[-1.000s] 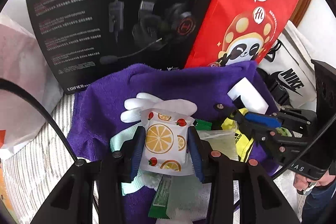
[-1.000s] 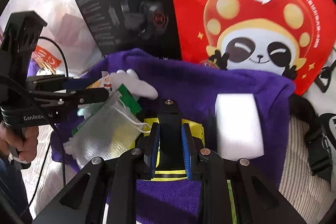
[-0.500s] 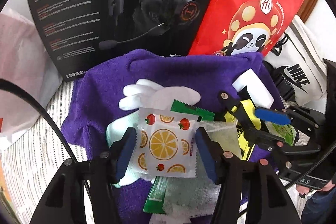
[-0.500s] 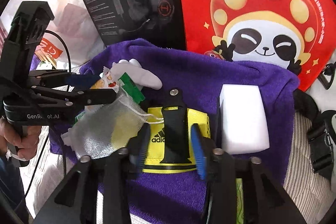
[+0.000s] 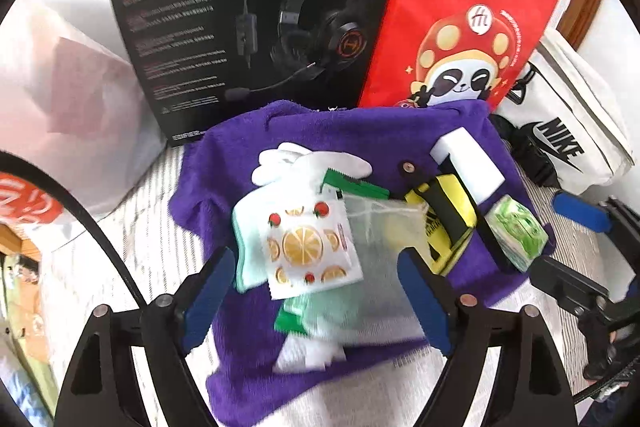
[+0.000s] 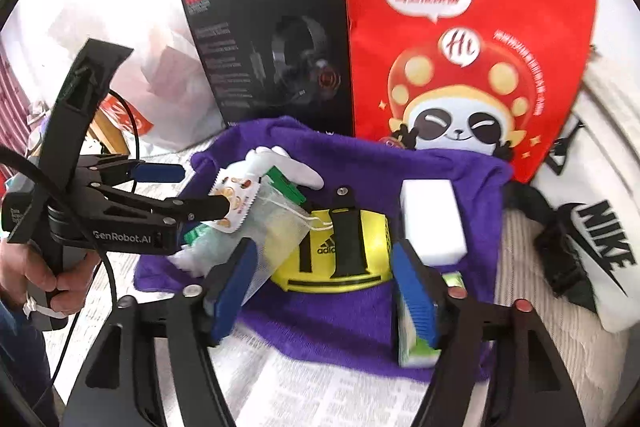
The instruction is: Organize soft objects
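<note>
A: The left tongs (image 5: pixel 318 291) were spreading, blue pads wide of the orange-slice sachet (image 5: pixel 310 247), touching nothing. It lay between them, loose on the pile.

B: And the right tongs (image 6: pixel 326 277)?

A: Spreading as well. The yellow Adidas armband (image 6: pixel 340 253) sat between the pads, but neither pad pressed on it. It lay flat on the purple towel (image 6: pixel 360 163), its black strap pointing toward the boxes behind.

B: Where was everything else?

A: All on that towel, which was spread over a striped fabric surface (image 6: pixel 532 267); I could not tell what lay beneath. A white glove (image 5: pixel 308 163) lay at the far side of the pile, the sachet partly over it. A green packet (image 5: pixel 356 187) poked out beside the sachet, with a mesh drawstring pouch (image 5: pixel 380 231) just right of it, touching the armband. A pale mint cloth (image 5: pixel 248 247) showed under the sachet's left edge.

B: The sponge?

A: The white foam block (image 6: pixel 434 221) rested just beside the armband, near the towel's right edge. A green-printed tissue pack (image 5: pixel 516 231) lay nearer, by the right tongs' finger.

B: Behind?

A: A black headset box (image 5: pixel 256 15) and a red panda bag (image 6: pixel 468 39) stood upright, side by side, behind the towel. A white Nike bag (image 6: pixel 600 239) lay to the right. A hand (image 6: pixel 48 275) gripped the left tool's handle.
</note>
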`<state>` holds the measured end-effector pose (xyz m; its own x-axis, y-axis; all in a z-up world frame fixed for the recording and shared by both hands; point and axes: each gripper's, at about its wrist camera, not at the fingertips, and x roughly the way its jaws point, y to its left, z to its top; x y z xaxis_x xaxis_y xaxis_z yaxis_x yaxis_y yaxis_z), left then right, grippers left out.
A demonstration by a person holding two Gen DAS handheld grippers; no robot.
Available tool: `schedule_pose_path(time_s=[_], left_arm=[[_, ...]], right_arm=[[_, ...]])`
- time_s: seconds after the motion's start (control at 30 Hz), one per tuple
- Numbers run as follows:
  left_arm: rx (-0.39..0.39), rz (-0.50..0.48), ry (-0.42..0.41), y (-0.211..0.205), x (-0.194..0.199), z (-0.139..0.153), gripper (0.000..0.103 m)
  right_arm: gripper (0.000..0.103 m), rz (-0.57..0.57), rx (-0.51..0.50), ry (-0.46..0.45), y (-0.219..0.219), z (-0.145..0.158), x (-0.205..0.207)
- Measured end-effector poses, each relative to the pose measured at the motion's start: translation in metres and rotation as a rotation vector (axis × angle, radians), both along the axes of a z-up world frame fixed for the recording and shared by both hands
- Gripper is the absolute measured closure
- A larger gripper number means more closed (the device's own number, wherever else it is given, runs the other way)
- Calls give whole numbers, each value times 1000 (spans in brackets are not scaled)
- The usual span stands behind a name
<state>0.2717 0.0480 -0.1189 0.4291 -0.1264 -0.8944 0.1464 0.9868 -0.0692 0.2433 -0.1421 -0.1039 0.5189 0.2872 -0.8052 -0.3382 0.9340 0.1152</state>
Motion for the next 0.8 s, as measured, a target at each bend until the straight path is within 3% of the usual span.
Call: schedule_pose_path(time_s=[0.07, 0.23, 0.3, 0.8], left_arm=[[2, 9, 4, -1, -11, 6, 11], [-1, 20, -13, -6, -45, 23, 10], [-4, 22, -20, -9, -58, 28, 8], [0, 123, -71, -15, -175, 59, 8]], right_arm=[[22, -9, -17, -7, 0, 12, -13], [13, -19, -11, -43, -1, 38, -51], [4, -27, -9, -42, -2, 45, -64], [0, -199, -53, -18, -36, 68, -155]])
